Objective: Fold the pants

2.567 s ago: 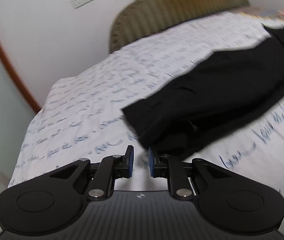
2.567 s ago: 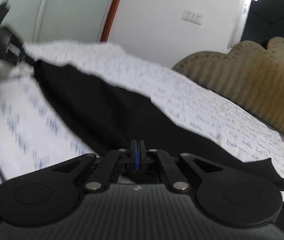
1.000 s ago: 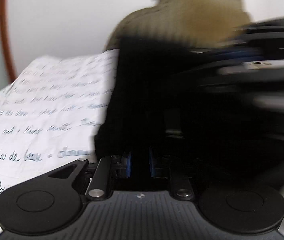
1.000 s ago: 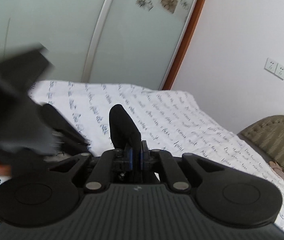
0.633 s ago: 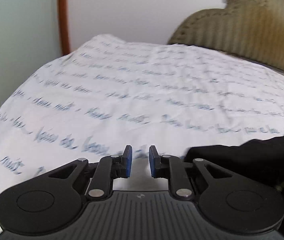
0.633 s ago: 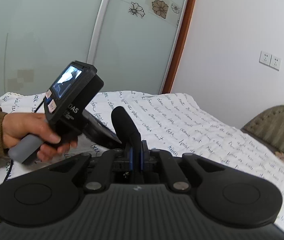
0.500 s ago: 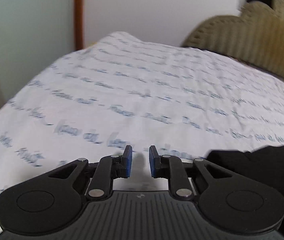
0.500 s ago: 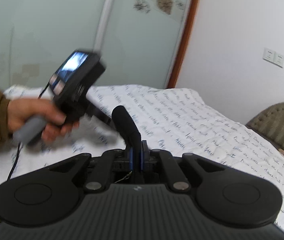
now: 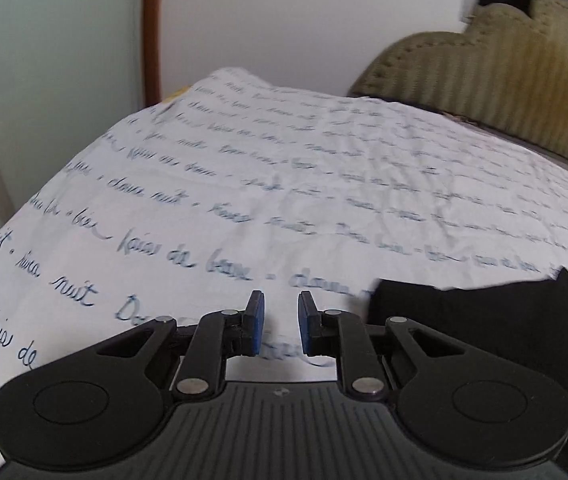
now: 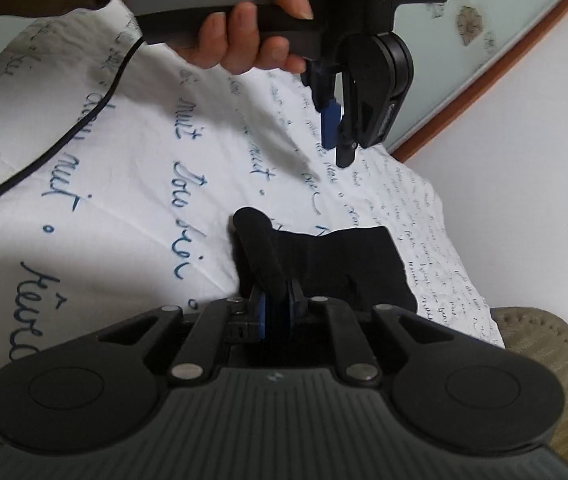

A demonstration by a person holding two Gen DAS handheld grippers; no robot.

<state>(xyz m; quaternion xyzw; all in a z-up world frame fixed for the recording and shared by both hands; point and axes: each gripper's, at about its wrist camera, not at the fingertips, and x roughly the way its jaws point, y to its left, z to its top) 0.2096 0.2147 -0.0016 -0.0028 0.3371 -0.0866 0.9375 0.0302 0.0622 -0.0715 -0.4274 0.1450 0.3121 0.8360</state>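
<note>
The black pants (image 9: 503,320) lie on the bed at the lower right of the left wrist view. My left gripper (image 9: 280,322) is open and empty, just left of the pants, above the sheet. It also shows from the side in the right wrist view (image 10: 337,136), held in a hand above the bed. My right gripper (image 10: 278,314) is shut on a fold of the black pants (image 10: 343,264), which drape ahead over the sheet.
The bed has a white sheet with blue handwriting print (image 9: 244,184). An olive quilted headboard (image 9: 515,68) stands at the far right. A frosted glass door with a brown frame (image 10: 479,36) and white walls lie beyond. A black cable (image 10: 64,140) trails over the sheet.
My left gripper let go of the pants and moved off to the left. My right gripper has tilted down toward the bed, still shut on the pants.
</note>
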